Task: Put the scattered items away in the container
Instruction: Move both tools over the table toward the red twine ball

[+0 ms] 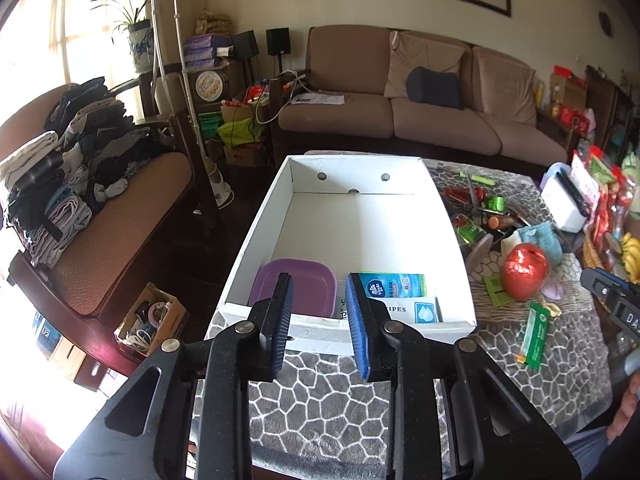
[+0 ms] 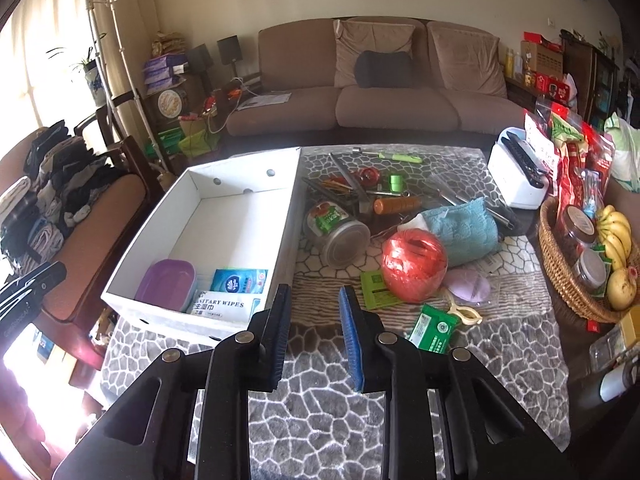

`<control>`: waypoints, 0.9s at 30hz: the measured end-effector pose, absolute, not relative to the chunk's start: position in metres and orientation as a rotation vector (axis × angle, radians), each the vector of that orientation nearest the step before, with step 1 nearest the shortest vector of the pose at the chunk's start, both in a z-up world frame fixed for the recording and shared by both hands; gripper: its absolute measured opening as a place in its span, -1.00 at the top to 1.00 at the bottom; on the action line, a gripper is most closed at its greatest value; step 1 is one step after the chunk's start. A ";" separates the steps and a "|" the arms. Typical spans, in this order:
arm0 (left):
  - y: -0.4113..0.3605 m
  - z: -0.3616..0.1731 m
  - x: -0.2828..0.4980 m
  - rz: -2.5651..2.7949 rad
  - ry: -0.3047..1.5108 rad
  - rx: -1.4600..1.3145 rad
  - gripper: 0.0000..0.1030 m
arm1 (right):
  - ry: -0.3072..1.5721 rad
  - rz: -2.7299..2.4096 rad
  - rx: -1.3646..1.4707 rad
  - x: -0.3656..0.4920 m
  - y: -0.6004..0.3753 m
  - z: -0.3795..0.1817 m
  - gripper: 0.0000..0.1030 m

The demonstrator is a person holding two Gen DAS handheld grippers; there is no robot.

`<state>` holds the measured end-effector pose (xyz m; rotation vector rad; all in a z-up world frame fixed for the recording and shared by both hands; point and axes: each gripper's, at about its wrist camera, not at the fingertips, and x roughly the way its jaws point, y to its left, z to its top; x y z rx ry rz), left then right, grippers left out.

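Note:
A white cardboard box [image 1: 448,216] [image 2: 160,216] stands on the table. In it lie a purple lidded tub [image 1: 316,280] [image 2: 168,282] and wipes packs [image 1: 394,284] [image 2: 228,304]. My left gripper [image 1: 318,284] is open and empty above the box's near wall. My right gripper [image 2: 314,294] is open and empty over the table, right of the box. Scattered to the right are a red twine ball [image 2: 414,266] [image 1: 524,270], a tin can [image 2: 338,230], a teal cloth [image 2: 464,228], a green packet [image 2: 434,328] [image 1: 534,340], a lilac pad [image 2: 470,286] and tools [image 2: 360,188].
A wicker basket [image 2: 560,280] with bananas and jars stands at the right edge, behind it snack bags [image 2: 576,156] and a white device [image 2: 516,176]. A sofa [image 2: 360,96] is beyond the table. An armchair [image 1: 112,240] with piled clothes is at left.

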<state>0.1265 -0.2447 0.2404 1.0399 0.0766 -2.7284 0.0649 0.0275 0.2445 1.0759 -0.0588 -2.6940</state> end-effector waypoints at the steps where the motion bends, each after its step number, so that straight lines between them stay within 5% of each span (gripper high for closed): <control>1: -0.244 0.240 0.125 -2.728 0.077 1.044 0.48 | -0.059 -2.700 1.075 0.064 0.029 0.244 0.60; 3: -0.245 0.239 0.121 -2.736 0.111 1.059 0.02 | -0.058 -2.703 1.084 0.061 0.032 0.244 0.54; 4: -0.244 0.238 0.120 -2.745 0.132 1.061 -0.43 | -0.063 -2.703 1.092 0.059 0.034 0.244 0.45; 5: -0.244 0.238 0.120 -2.752 0.143 1.055 -0.58 | -0.073 -2.700 1.096 0.057 0.035 0.243 0.10; 6: -0.242 0.238 0.120 -2.757 0.143 1.050 -0.56 | -0.083 -2.700 1.094 0.056 0.037 0.244 -0.30; 8: -0.238 0.239 0.116 -2.759 0.131 1.056 -0.56 | -0.090 -2.711 1.077 0.055 0.041 0.245 -0.54; 27: -0.167 0.216 0.063 -2.866 0.207 1.167 -0.94 | -0.162 -2.729 1.090 0.019 0.104 0.236 -0.81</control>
